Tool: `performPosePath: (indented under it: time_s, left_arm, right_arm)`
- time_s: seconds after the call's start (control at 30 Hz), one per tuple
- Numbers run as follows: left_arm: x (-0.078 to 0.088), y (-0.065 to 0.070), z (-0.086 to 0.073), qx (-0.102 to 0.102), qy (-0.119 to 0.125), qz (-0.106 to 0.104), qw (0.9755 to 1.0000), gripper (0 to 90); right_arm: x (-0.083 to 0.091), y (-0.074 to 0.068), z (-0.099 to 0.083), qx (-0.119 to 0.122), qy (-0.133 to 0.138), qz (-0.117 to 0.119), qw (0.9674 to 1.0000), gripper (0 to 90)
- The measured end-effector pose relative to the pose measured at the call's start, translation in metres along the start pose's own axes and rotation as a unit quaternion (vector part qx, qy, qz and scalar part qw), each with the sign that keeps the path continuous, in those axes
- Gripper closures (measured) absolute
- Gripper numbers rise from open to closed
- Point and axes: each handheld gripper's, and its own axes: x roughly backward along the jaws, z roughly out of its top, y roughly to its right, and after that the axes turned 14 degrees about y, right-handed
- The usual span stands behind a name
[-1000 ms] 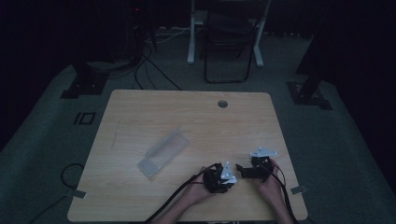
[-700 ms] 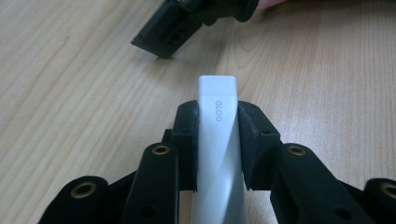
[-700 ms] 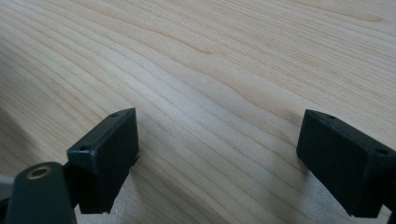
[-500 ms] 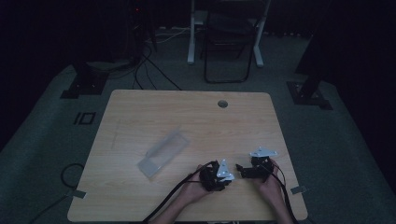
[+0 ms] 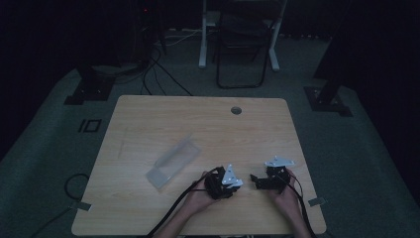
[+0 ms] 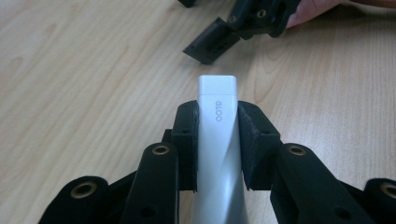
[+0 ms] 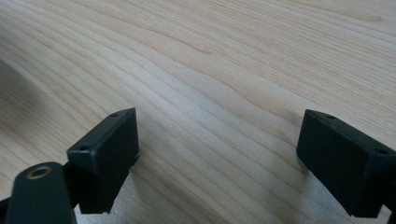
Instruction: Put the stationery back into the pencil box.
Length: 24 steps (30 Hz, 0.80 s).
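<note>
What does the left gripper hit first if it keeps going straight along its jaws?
Probably the right gripper: one of its black jaws lies just ahead of the white stick that the left gripper clamps. Only bare table lies between them, though depth is hard to judge.

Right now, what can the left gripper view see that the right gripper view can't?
The left gripper view has a white stick marked GLOO pinched between its black fingers, and the other gripper farther off with a hand behind it. The right gripper view has its own fingers standing wide apart with nothing between. Both show the pale wooden table.
</note>
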Motion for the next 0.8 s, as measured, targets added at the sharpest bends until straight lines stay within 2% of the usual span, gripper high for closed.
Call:
performPosePath:
  time_s: [0.4, 0.8]
  left_arm:
    - [0.019, -0.009, 0.006, 0.003, 0.016, 0.023, 0.9996, 70.9]
    - [0.029, -0.014, 0.009, 0.003, 0.025, 0.035, 0.9991, 70.8]
  right_arm:
    - [0.0, 0.0, 0.0, 0.002, 0.0, 0.0, 1.0, 12.8]
    - [0.0, 0.0, 0.0, 0.002, 0.0, 0.0, 1.0, 12.8]
